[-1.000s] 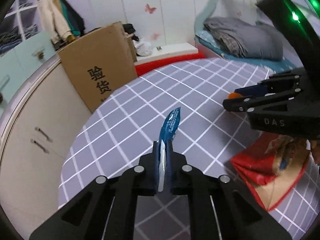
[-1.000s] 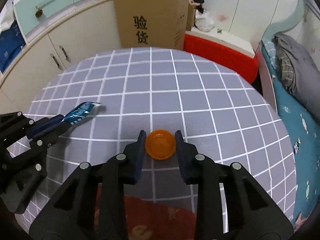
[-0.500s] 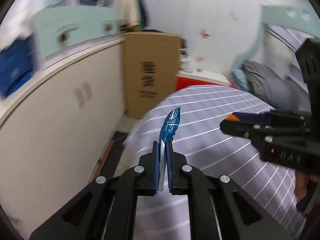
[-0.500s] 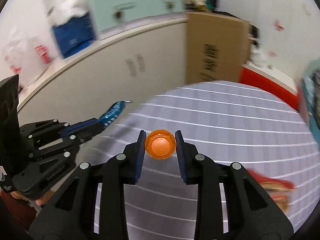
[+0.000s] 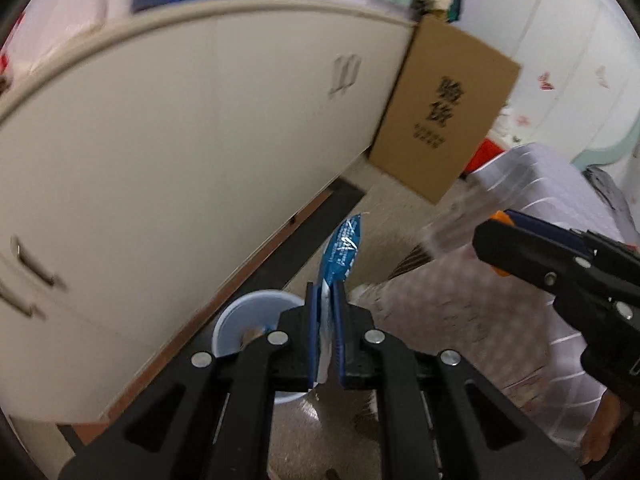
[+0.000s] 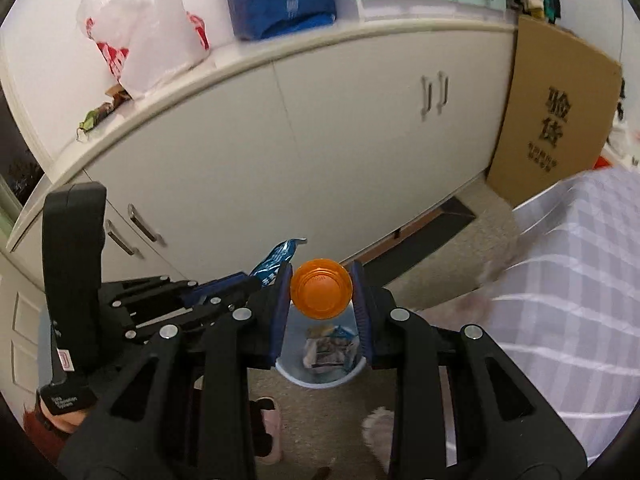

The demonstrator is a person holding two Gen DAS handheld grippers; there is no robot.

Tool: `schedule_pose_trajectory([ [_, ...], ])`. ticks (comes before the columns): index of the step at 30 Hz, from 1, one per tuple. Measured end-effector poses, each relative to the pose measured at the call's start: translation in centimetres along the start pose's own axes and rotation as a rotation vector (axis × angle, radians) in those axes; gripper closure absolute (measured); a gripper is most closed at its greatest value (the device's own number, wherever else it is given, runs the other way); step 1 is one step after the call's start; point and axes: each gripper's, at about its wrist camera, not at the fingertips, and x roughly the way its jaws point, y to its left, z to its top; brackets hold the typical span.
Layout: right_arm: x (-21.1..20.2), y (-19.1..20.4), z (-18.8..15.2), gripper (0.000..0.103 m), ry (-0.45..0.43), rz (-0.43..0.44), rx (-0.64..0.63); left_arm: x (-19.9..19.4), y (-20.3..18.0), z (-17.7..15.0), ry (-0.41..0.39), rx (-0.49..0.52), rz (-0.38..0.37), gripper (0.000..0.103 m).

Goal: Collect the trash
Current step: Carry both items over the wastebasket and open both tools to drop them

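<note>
Left tool (image 5: 325,300): your jaws pinch a blue wrapper (image 5: 341,249) upright, its tip above the fingers. Right tool (image 6: 321,290): clamped on an orange cap (image 6: 321,289). Pale blue bin (image 6: 320,376) on the floor directly beneath the cap, apparently holding crumpled wrappers. Left tool sits just beside your right, wrapper near the bin's rim.

Both grippers are matte black plastic: the left gripper (image 5: 326,332) and right gripper (image 6: 322,316) have blue pads lining their fingers (image 6: 276,320) and round silver screws along the linkages. White lettering marks the left gripper's handle; bare skin shows beneath, by a dark red sleeve (image 6: 38,430)
</note>
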Motion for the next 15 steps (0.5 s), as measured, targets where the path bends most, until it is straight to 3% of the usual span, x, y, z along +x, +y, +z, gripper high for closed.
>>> schedule_pose_trajectory([
  [9,6.1,0.9,-2.9,0.074,0.044,-0.054,0.059,5.5,3.4,-1.8,0.114,-0.104,-0.010,0.090],
  [10,6.4,0.8,-2.9,0.074,0.040,-0.060,0.070,5.9,3.6,-1.8,0.127,-0.114,-0.014,0.071],
  [11,6.6,0.8,-2.9,0.074,0.039,-0.065,0.076,6.2,3.9,-1.8,0.133,-0.125,-0.011,0.039],
  [12,6.8,0.7,-2.9,0.074,0.041,-0.066,0.083,6.4,4.2,-1.8,0.135,-0.138,-0.004,0.032],
  [15,7.3,1.1,-3.3,0.074,0.052,-0.066,0.085,6.5,5.0,-2.6,0.143,-0.164,-0.004,0.032],
])
